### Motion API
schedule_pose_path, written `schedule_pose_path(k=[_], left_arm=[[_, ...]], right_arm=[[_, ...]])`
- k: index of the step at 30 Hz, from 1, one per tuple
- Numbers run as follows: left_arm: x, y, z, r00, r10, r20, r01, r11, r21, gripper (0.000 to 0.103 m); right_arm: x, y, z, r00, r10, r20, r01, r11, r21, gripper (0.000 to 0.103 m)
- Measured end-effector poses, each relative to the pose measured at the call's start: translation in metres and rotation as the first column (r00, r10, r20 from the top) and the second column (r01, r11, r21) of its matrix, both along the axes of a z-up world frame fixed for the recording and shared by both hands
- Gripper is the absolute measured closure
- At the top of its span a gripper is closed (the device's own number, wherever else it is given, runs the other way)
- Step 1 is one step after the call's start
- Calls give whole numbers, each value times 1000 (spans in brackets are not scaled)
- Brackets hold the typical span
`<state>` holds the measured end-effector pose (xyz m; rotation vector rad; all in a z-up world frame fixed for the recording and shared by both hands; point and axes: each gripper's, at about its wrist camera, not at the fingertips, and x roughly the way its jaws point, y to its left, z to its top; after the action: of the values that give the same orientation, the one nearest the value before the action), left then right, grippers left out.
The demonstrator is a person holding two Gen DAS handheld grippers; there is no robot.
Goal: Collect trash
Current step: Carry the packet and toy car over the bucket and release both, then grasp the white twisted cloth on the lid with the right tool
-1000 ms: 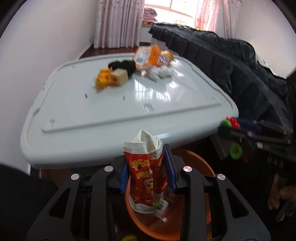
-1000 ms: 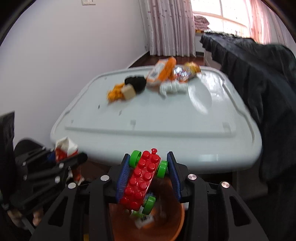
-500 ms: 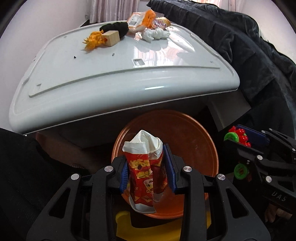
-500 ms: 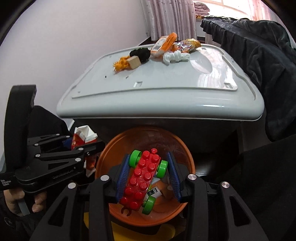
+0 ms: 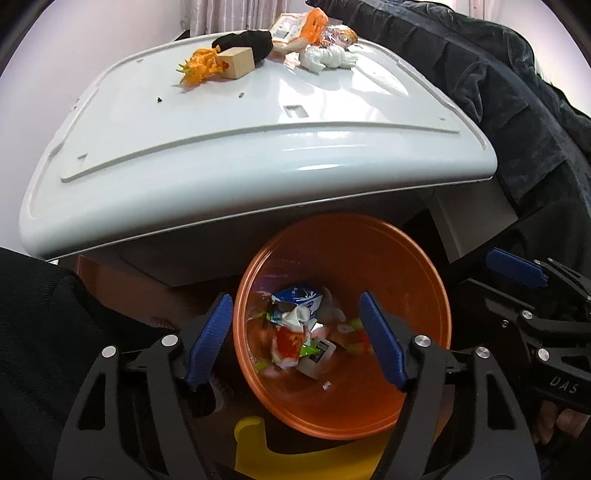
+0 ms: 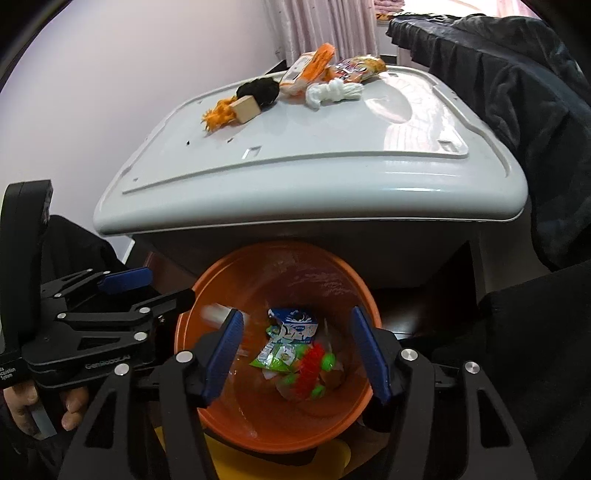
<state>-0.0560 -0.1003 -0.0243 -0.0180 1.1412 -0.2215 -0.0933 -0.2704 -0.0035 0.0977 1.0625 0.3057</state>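
An orange bin sits on the floor under the white table's front edge, also in the right wrist view. My left gripper is open and empty above the bin. My right gripper is open and empty above it too. The red snack packet lies blurred inside among wrappers and a blue-white carton. The red toy brick car with green wheels lies blurred in the bin. More trash sits at the table's far end: orange packet, white tissue.
The white table also holds an orange toy, a wooden block and a black cloth. A dark coat hangs on the right. A yellow object lies under the bin.
Both grippers opened over the bin. The red packet dropped from the left one and the toy brick car from the right one into the bin.
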Motion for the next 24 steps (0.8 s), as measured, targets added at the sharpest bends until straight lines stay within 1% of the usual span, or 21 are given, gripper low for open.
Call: schedule_pose_path(k=[5, 7, 9, 10, 12, 14, 15, 17, 19, 21, 23, 24], left_arm=[[1, 5, 2, 1000, 15, 6, -15, 1000, -15, 32], [2, 8, 4, 1000, 23, 11, -23, 1000, -21, 32], [3, 12, 11, 999, 30, 32, -29, 999, -24, 32], [4, 14, 14, 998, 33, 45, -32, 999, -28, 31], [10, 19, 24, 996, 38, 78, -36, 999, -30, 25], [20, 22, 34, 992, 41, 123, -39, 999, -21, 23], [26, 22, 37, 989, 40, 140, -39, 999, -16, 22], [39, 26, 39, 985, 56, 162, -56, 998, -1, 22], [53, 33, 38, 983, 90, 160, -88, 996, -21, 22], [59, 42, 32, 982, 124, 146, -117, 992, -51, 22], [59, 49, 25, 980, 151, 130, -144, 988, -61, 22], [59, 52, 22, 980, 162, 118, -155, 986, -65, 22]], right_arm=[[1, -1, 1, 1000, -1, 2, 1, 1000, 8, 43], [3, -3, 3, 1000, 0, 1, 0, 1000, 29, 43], [9, -5, 7, 1000, 0, 4, 0, 999, 42, 39], [15, -7, 10, 1000, 0, 10, -1, 999, 47, 37], [31, -8, 18, 1000, 3, 29, -5, 999, 50, 34], [56, -7, 29, 998, 6, 65, -9, 999, 52, 32], [76, -5, 35, 997, 7, 82, -11, 999, 52, 30], [107, -1, 41, 995, 3, 100, -8, 999, 47, 30], [146, 3, 43, 994, -3, 112, -3, 999, 54, 30], [185, 10, 41, 993, -4, 116, 0, 999, 32, 30], [214, 14, 38, 993, 2, 121, -3, 1000, 7, 30], [233, 17, 35, 992, 8, 124, -6, 1000, -11, 28]])
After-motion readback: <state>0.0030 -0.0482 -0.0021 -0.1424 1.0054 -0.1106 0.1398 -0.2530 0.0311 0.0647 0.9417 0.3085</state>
